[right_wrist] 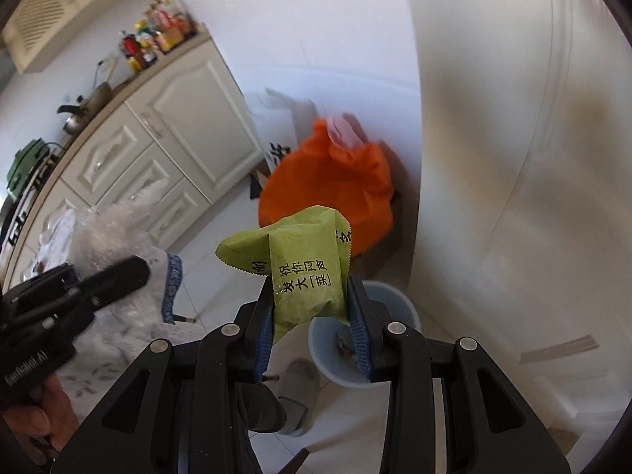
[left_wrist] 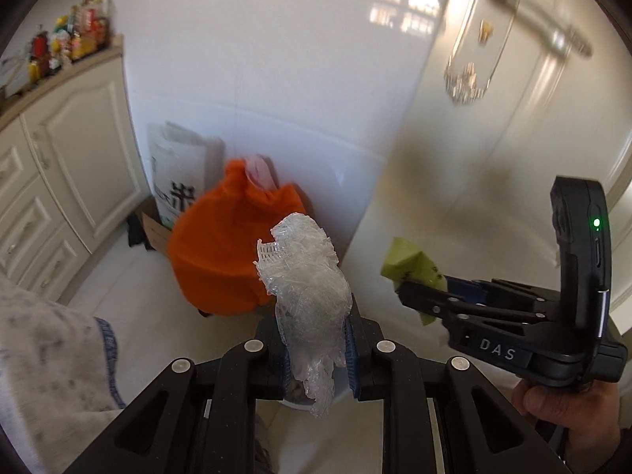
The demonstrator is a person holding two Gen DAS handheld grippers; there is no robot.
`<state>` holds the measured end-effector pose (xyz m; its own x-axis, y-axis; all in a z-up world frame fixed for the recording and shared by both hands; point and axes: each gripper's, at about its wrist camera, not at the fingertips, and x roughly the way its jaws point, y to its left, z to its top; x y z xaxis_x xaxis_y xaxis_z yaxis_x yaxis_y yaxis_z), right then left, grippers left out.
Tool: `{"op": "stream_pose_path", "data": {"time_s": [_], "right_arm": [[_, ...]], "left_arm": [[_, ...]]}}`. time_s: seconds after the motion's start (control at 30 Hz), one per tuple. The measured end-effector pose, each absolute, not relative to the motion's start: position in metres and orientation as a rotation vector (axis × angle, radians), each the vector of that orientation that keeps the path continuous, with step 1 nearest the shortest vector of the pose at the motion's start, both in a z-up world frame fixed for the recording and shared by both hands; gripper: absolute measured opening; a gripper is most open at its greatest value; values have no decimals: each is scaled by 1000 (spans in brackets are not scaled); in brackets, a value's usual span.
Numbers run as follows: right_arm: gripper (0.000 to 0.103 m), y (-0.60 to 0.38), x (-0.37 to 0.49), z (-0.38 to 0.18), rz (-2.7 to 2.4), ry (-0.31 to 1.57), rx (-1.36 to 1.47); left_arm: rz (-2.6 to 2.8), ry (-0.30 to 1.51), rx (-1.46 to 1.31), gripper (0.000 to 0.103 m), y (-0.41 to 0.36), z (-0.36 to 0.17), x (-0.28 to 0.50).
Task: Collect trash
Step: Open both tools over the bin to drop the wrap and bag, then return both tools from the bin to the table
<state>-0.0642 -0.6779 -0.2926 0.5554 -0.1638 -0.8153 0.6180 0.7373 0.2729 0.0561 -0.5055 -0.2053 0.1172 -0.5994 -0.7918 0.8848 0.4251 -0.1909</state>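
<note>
The crumpled clear plastic wrap (left_wrist: 306,300) is pinched between the fingers of the left gripper (left_wrist: 316,349), sticking out well past the fingertips and trailing a bit back toward the camera. The green snack wrapper (right_wrist: 304,272) sits squeezed between the blue pads of the right gripper (right_wrist: 314,316), its serrated edge and black printed characters facing the camera, top half poking up beyond the fingertips. So both sets of fingers are closed on trash.

Right below the right fingers there's a small pale blue bin (right_wrist: 399,304) on the white floor tiles, with some scraps already in it. Beyond both pairs of fingertips sits a big orange bag (left_wrist: 225,245) against the white wall, a white printed sack (left_wrist: 177,173) behind it. Off to the left are cream cabinets (right_wrist: 177,126) whose surface carries bottles (right_wrist: 158,35) and a kettle (right_wrist: 85,112). A grey slipper (right_wrist: 296,395) shows under the right fingers.
</note>
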Motion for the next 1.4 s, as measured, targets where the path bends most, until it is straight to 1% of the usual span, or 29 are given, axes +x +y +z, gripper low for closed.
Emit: {"op": "stream_pose_path", "data": {"time_s": [0.13, 0.17, 0.2, 0.23, 0.27, 0.3, 0.33, 0.37, 0.4, 0.5, 0.53, 0.57, 0.73, 0.77, 0.83, 0.97, 1.23, 1.4], "right_arm": [[38, -692, -56, -319, -501, 913, 626], [42, -696, -54, -325, -506, 922, 634], [45, -698, -53, -330, -509, 925, 642], [55, -701, -53, -336, -512, 930, 650], [64, -704, -52, -342, -521, 944, 657], [68, -705, -53, -346, -529, 952, 661], [71, -707, -54, -352, -544, 965, 671], [78, -709, -57, -355, -548, 966, 684], [81, -709, -59, -356, -555, 963, 695], [92, -708, -64, -356, -589, 962, 701], [101, -707, -65, -356, -599, 962, 705], [103, -705, -66, -356, -604, 960, 706], [103, -695, -65, -347, -607, 957, 707], [103, -693, -64, -343, -609, 951, 704], [103, -688, -62, -336, -610, 938, 702], [103, -672, -56, -313, -591, 906, 677], [103, -621, -33, -242, -514, 815, 559], [103, -586, -14, -204, -455, 762, 488]], "left_arm": [[-1130, 1019, 406, 19, -546, -234, 67], [-1129, 1046, 413, 20, -557, -244, 72], [-1130, 1068, 424, 22, -566, -253, 76], [-1130, 1087, 442, 33, -577, -260, 79], [-1124, 1109, 470, 42, -591, -270, 81], [-1112, 1117, 488, 59, -598, -275, 82], [-1091, 1116, 504, 69, -600, -279, 83], [-1083, 1117, 510, 72, -603, -281, 84], [-1114, 1115, 515, 73, -607, -282, 85], [-1088, 1090, 514, 85, -602, -278, 89], [-1078, 1075, 511, 87, -602, -274, 90], [-1067, 1064, 511, 88, -598, -270, 91], [-999, 986, 496, 95, -580, -244, 90], [-992, 971, 487, 96, -562, -239, 86], [-979, 932, 460, 101, -550, -225, 83], [-966, 869, 418, 101, -526, -197, 78], [-922, 749, 318, 102, -450, -136, 70], [-869, 684, 250, 102, -356, -107, 61]]}}
